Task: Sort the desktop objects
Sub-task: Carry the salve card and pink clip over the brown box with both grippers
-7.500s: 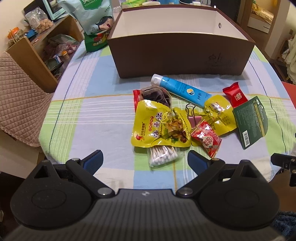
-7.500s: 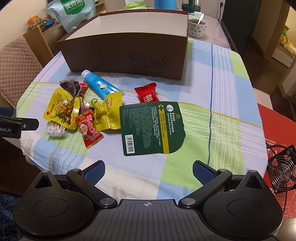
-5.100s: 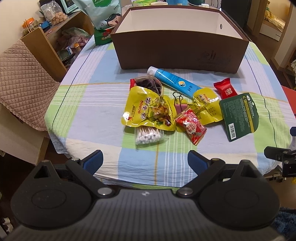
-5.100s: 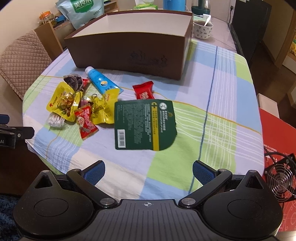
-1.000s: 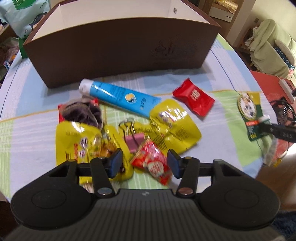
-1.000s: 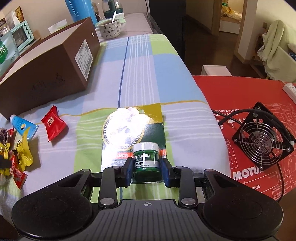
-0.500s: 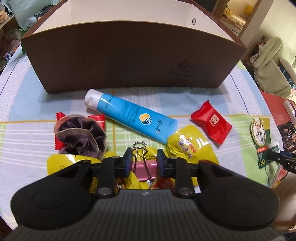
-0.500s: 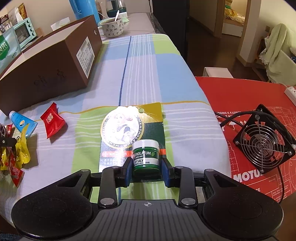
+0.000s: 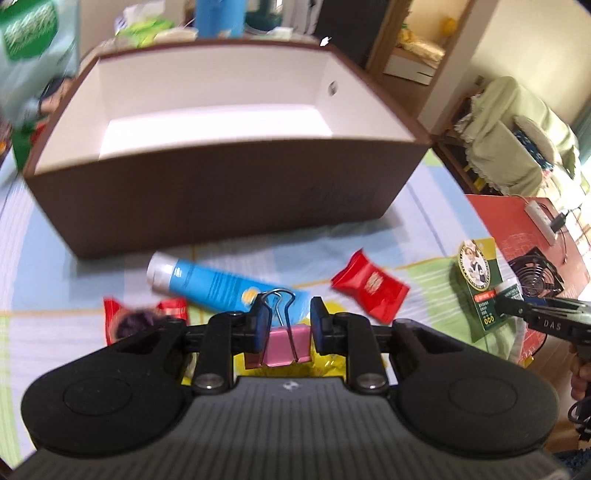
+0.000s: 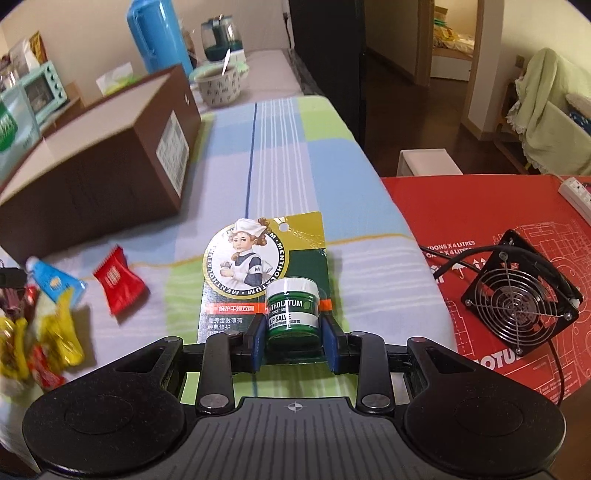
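Note:
My left gripper is shut on a pink binder clip and holds it above the table, in front of the open brown box. Below it lie a blue tube, a red candy packet and yellow snack packs. My right gripper is shut on the green lip salve jar of a green blister card, held just above the checked tablecloth. The card also shows in the left wrist view.
The brown box stands left of the right gripper. A bowl with a spoon and a blue thermos are at the far end. A red carton with a black fan lies right of the table.
My left gripper has lifted the pink binder clip off the pile and moved toward the box. My right gripper has raised the lip salve card slightly and kept its hold.

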`<state>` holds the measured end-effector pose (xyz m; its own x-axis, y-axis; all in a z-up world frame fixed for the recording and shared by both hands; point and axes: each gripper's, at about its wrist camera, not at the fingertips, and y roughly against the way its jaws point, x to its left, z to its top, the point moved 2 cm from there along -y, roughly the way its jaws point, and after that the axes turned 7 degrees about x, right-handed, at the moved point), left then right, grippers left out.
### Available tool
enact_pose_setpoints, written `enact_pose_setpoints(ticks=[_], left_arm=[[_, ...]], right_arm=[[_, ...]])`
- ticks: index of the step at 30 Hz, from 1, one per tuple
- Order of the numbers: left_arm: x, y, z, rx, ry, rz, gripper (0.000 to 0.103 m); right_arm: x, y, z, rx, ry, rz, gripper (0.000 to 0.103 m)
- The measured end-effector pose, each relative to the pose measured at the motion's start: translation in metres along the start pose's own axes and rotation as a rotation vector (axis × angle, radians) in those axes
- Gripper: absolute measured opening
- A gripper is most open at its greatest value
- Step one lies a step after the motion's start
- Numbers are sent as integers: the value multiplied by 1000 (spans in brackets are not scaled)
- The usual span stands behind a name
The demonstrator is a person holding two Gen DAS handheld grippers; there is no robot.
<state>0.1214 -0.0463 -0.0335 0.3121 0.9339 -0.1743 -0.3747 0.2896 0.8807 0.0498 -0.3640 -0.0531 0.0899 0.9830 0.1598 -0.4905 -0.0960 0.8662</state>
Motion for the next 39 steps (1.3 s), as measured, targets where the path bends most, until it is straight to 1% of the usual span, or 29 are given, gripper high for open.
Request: enact_pose_setpoints(ticks=[4,7,14,19,23,28,35,39], left_arm=[[-9,10,10,-23,-49,5,20],[-12,18,16,-31,-74,10,20],[-10,38,28,-67,-89,32,20],[-1,58,38,-117,-92,45,20],[7,75,48,-166,-95,59,20],[17,92,64,-220,-106,80,20],[28,102,85,-264,-120,98,20],[34,102,97,-280,-125,102,20]], right_arm=[[4,17,6,-27,-43,43,31],[12,31,12,-53,-50,76,31],[41,56,34,-116,-22,158,31],[68,64,53,-156,22,226,31],[92,65,73,-180,78,267,31],[119,61,98,-206,138,295,31],[149,50,125,-236,192,304,31],[160,39,138,-238,205,299,31]])
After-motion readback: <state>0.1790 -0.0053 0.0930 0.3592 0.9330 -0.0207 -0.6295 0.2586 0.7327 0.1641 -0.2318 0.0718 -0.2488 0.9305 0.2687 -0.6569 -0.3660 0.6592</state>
